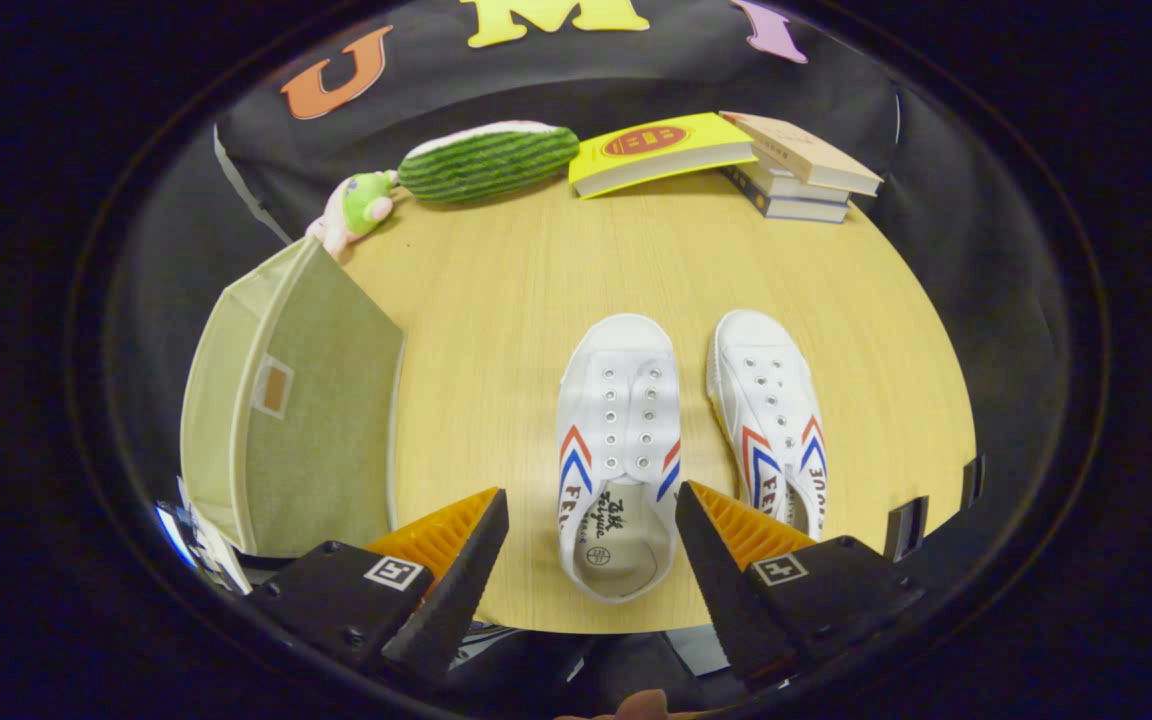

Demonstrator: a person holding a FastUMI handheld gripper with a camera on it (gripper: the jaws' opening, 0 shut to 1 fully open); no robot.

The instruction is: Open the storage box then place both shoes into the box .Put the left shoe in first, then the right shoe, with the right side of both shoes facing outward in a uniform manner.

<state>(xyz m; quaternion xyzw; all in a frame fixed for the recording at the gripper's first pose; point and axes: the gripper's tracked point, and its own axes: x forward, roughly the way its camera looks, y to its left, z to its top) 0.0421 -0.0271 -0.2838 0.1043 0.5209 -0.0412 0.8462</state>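
Note:
Two white canvas shoes with red and blue chevrons lie side by side on the wooden table (536, 300), toes pointing away from me. The left shoe (618, 440) has its heel opening between my fingers. The right shoe (768, 415) lies just beyond the right finger (726, 530). A pale green fabric storage box (286, 410) with its lid shut stands to the left of the shoes, beyond the left finger (456, 540). My gripper (591, 510) is open, hovering above the left shoe's heel and touching nothing.
At the table's far edge lie a green striped plush cucumber (488, 160), a small pink and green plush toy (356, 205), a yellow book (658, 150) and a stack of books (801, 170). Bare wood lies between the shoes and these items.

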